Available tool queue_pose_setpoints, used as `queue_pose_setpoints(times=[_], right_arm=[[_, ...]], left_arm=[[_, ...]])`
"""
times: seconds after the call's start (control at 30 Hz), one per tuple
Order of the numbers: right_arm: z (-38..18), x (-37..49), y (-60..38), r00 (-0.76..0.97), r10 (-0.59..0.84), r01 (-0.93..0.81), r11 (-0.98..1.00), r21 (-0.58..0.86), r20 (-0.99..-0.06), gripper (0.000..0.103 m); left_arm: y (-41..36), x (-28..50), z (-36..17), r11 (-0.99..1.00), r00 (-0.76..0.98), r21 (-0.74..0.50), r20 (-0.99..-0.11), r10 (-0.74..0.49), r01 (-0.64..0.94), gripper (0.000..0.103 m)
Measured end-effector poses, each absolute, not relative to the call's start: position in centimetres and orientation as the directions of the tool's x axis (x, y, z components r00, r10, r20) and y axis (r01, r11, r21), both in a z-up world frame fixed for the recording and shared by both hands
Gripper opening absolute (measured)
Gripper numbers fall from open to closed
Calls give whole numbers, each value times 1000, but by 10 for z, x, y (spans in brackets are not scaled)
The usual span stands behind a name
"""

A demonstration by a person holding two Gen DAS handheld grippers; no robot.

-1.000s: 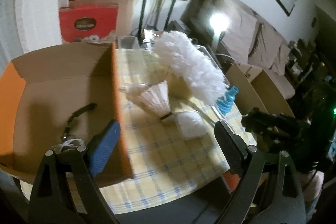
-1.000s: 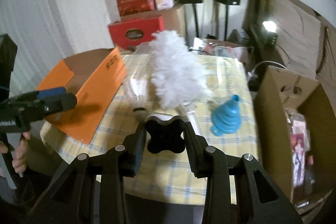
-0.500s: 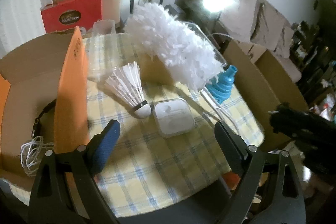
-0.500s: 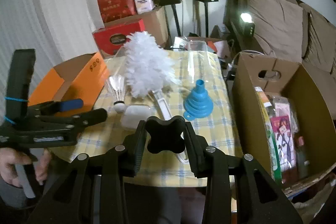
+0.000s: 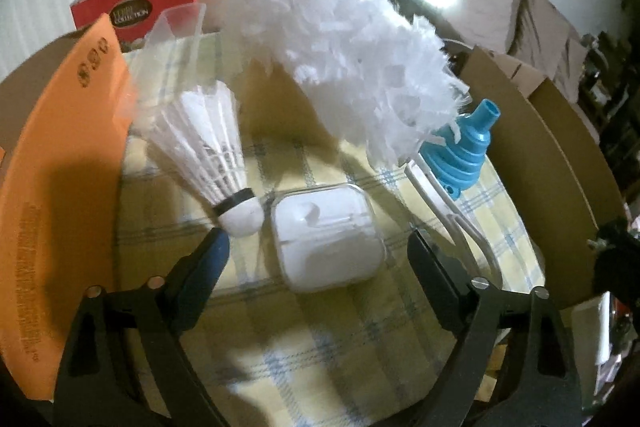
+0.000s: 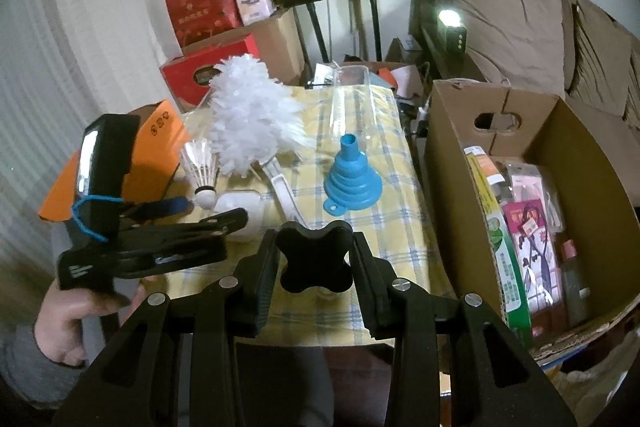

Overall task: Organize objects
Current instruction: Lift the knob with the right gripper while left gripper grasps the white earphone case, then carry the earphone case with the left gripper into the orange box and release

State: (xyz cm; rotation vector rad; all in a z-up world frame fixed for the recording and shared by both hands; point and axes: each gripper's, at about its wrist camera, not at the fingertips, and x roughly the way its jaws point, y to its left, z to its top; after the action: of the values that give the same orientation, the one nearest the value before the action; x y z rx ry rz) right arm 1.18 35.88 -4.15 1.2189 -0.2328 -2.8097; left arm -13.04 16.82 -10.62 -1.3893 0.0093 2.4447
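White and clear plastic, the small earphone case [image 5: 326, 235] lies flat on the checked table [image 5: 320, 339], directly ahead of the left gripper [image 5: 316, 247], whose fingers are spread wide to either side of it. The shuttlecock [image 5: 208, 147] sits just left, its cork tip beside the case. The right gripper [image 6: 314, 261], clamped on a black knob [image 6: 314, 259], hangs back at the table's near edge, so the left is nearer.
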Motion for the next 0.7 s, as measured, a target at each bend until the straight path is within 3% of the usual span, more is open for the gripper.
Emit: queue_pose_setpoints(times=[0.2, 0.37, 0.43, 0.7], right_arm=[[-46, 11, 363, -678, -123, -5, -985, 171, -725, 36], [-50, 9, 363, -674, -130, -3, -984, 179, -727, 36], [-51, 8, 362, -673, -134, -1, -983, 182, -728, 36], [-49, 8, 358, -675, -142, 11, -983, 183, -724, 36]], left_arm=[[180, -135, -121, -954, -458, -99, -860, 225, -284, 75], [185, -134, -125, -959, -484, -47, -856, 183, -280, 74], [186, -133, -125, -959, -496, -40, -849, 181, -281, 65], [172, -121, -122, -954, -500, -63, -841, 209, -293, 65]])
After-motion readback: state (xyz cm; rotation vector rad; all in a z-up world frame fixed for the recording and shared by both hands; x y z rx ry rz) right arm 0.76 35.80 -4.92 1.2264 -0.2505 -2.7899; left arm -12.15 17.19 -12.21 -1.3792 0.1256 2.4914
